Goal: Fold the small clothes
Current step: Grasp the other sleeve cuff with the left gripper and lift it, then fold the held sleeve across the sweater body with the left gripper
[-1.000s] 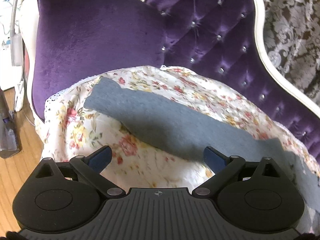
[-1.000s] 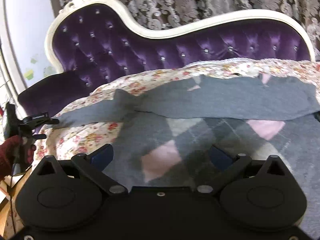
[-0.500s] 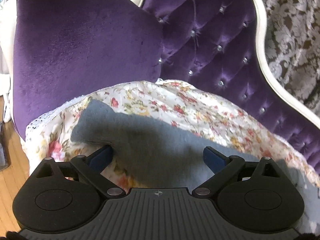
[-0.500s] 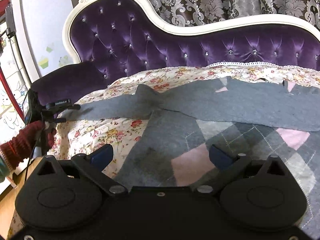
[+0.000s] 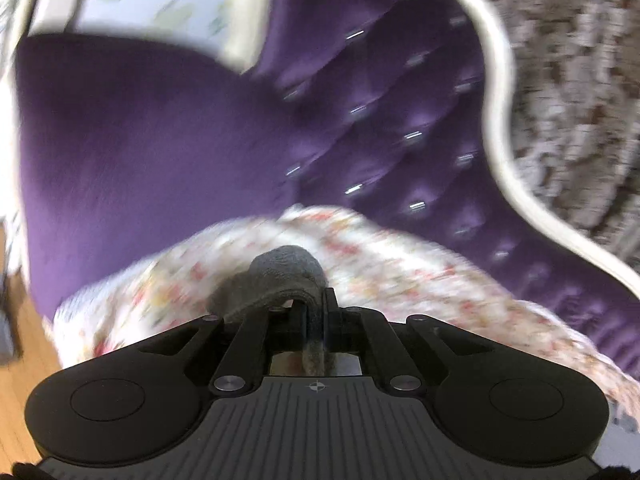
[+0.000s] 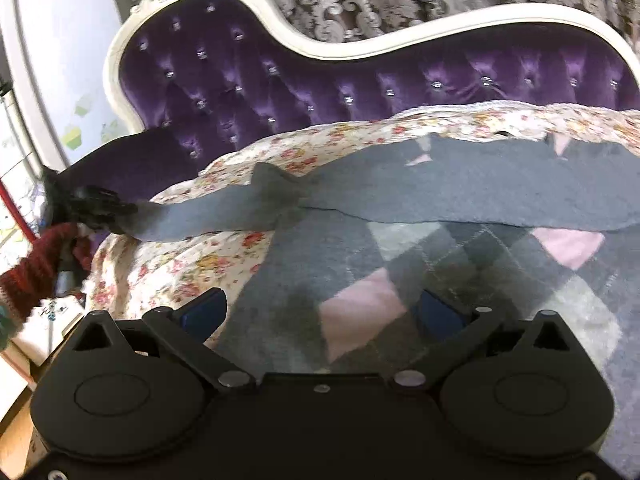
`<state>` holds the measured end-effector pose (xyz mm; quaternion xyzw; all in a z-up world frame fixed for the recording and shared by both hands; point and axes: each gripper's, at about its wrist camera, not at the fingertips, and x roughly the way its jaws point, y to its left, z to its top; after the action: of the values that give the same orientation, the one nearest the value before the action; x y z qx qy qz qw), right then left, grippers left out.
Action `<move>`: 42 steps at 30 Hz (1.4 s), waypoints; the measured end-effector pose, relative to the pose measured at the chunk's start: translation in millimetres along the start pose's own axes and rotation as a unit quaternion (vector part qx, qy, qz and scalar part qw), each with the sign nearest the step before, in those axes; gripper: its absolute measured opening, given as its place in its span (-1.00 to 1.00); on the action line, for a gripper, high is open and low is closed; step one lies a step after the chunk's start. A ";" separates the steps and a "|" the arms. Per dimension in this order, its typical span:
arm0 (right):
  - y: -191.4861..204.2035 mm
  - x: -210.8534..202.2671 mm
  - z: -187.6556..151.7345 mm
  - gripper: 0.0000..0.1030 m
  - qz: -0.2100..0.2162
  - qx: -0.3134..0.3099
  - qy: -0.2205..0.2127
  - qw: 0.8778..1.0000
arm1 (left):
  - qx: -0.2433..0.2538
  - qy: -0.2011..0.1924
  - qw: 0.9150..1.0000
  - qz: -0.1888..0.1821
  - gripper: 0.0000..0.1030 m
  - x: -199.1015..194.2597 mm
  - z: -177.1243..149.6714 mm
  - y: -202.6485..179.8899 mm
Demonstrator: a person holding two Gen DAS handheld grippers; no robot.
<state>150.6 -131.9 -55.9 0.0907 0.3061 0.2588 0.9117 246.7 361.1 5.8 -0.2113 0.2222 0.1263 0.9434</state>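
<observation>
A grey sweater (image 6: 440, 264) with pink and pale diamonds lies spread on the floral cover (image 6: 192, 264) of a purple sofa. Its long grey sleeve (image 6: 224, 216) stretches out to the left. My left gripper (image 5: 316, 300) is shut on the sleeve's cuff (image 5: 286, 268), its jaws closing tight with the cloth pinched between the pads and bulging over them. In the right wrist view the left gripper (image 6: 100, 210) holds the sleeve end lifted off the cover. My right gripper (image 6: 324, 312) hangs open just above the sweater's body, nothing between its blue pads (image 6: 204, 308).
The tufted purple sofa back (image 6: 360, 80) with its white frame rises behind the cover, and the purple armrest (image 5: 140, 152) stands at the left. A red knit sleeve (image 6: 36, 268) of the person shows at the left edge. Wooden floor (image 5: 28, 336) lies below the sofa's left end.
The left gripper came down over the sleeve's end, shut on the cuff and rose with it. The sleeve end is now off the cover. The right gripper stays open over the sweater.
</observation>
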 end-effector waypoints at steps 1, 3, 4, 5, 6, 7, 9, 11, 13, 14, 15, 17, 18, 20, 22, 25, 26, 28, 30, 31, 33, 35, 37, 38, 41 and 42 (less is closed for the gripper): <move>-2.8 -1.0 -0.7 0.99 -0.005 0.003 0.001 1.000 | 0.014 -0.010 1.000 -0.010 -0.89 -10.1 7.8 -12.2; -7.7 -3.2 -2.6 0.99 -0.013 0.007 0.005 1.000 | 0.039 -0.029 0.998 -0.035 -0.89 -28.7 23.1 -38.1; -10.2 -5.1 -4.3 0.99 -0.018 0.009 0.007 1.000 | 0.051 -0.037 0.997 -0.046 -0.89 -35.3 30.8 -52.5; -12.7 -7.4 -6.1 0.99 -0.021 0.011 0.009 1.000 | 0.060 -0.043 0.996 -0.057 -0.89 -41.8 36.8 -64.7; -15.1 -9.7 -8.3 0.99 -0.022 0.013 0.011 1.000 | 0.071 -0.050 0.994 -0.068 -0.90 -49.3 42.5 -79.4; -17.4 -11.9 -10.2 0.99 -0.023 0.015 0.013 1.000 | 0.082 -0.055 0.992 -0.081 -0.90 -56.4 48.4 -95.5; -22.2 -16.4 -14.4 0.99 -0.025 0.022 0.017 0.999 | 0.102 -0.063 0.987 -0.105 -0.90 -66.6 55.8 -128.8; -27.6 -20.1 -18.0 0.99 -0.028 0.032 0.021 0.999 | 0.119 -0.066 0.983 -0.125 -0.90 -68.6 58.5 -160.5; -33.8 -25.2 -22.1 0.99 -0.027 0.045 0.021 0.998 | 0.132 -0.068 0.977 -0.151 -0.90 -71.4 58.5 -194.3; -36.3 -27.8 -23.8 0.99 -0.028 0.050 0.021 0.998 | 0.138 -0.069 0.975 -0.162 -0.90 -72.8 56.1 -209.5; -39.0 -30.8 -25.7 0.99 -0.028 0.056 0.020 0.998 | 0.146 -0.070 0.971 -0.174 -0.90 -73.0 54.1 -226.5; -44.0 -37.3 -28.7 0.99 -0.025 0.066 0.017 0.997 | 0.164 -0.068 0.964 -0.197 -0.90 -72.3 46.1 -263.0; -46.7 -40.8 -30.3 0.99 -0.023 0.071 0.015 0.997 | 0.172 -0.065 0.961 -0.208 -0.90 -70.9 40.6 -280.0; -51.8 -47.5 -32.7 0.99 -0.022 0.080 0.010 0.996 | 0.185 -0.057 0.953 -0.231 -0.90 -67.2 26.5 -307.7; -57.6 -54.0 -35.0 0.99 -0.020 0.090 0.006 0.996 | 0.202 -0.048 0.945 -0.252 -0.90 -62.5 8.5 -338.9; -65.6 -62.4 -37.2 0.99 -0.019 0.103 -0.001 0.994 | 0.220 -0.024 0.934 -0.279 -0.90 -47.8 -24.7 -380.2; -67.9 -64.7 -37.7 0.99 -0.018 0.108 -0.003 0.994 | 0.224 -0.015 0.931 -0.286 -0.90 -43.4 -37.3 -391.3; -73.1 -69.7 -38.3 0.99 -0.016 0.117 -0.008 0.993 | 0.232 0.005 0.927 -0.295 -0.90 -31.1 -65.0 -412.7; -77.1 -74.1 -38.6 0.99 -0.014 0.123 -0.012 0.992 | 0.238 0.033 0.923 -0.301 -0.90 -15.0 -95.4 -431.6; -78.8 -76.2 -38.8 0.99 -0.014 0.125 -0.013 0.992 | 0.241 0.044 0.922 -0.301 -0.90 -8.8 -108.5 -438.0; -82.9 -80.3 -39.4 0.99 -0.013 0.131 -0.017 0.991 | 0.249 0.063 0.918 -0.301 -0.90 3.4 -137.0 -449.5; -87.4 -83.9 -39.7 0.99 -0.015 0.137 -0.022 0.990 | 0.257 0.081 0.914 -0.303 -0.90 12.0 -160.6 -457.9; -92.3 -87.0 -40.6 0.99 -0.016 0.144 -0.024 0.989 | 0.260 0.094 0.910 -0.308 -0.87 16.1 -175.6 -461.5; -94.3 -88.1 -41.0 0.99 -0.017 0.147 -0.024 0.989 | 0.258 0.102 0.908 -0.314 -0.83 17.0 -180.6 -461.8; -100.8 -90.5 -41.4 0.99 -0.021 0.155 -0.027 0.987 | 0.246 0.127 0.898 -0.343 0.06 13.9 -184.7 -464.1; -102.3 -91.3 -41.3 0.99 -0.023 0.156 -0.028 0.987 | 0.247 0.127 0.890 -0.361 0.44 8.9 -183.2 -465.1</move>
<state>106.3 -266.6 -75.2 0.2322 0.3194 0.1845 0.9000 341.9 -129.7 12.1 -0.0513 0.2726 -0.3099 0.9094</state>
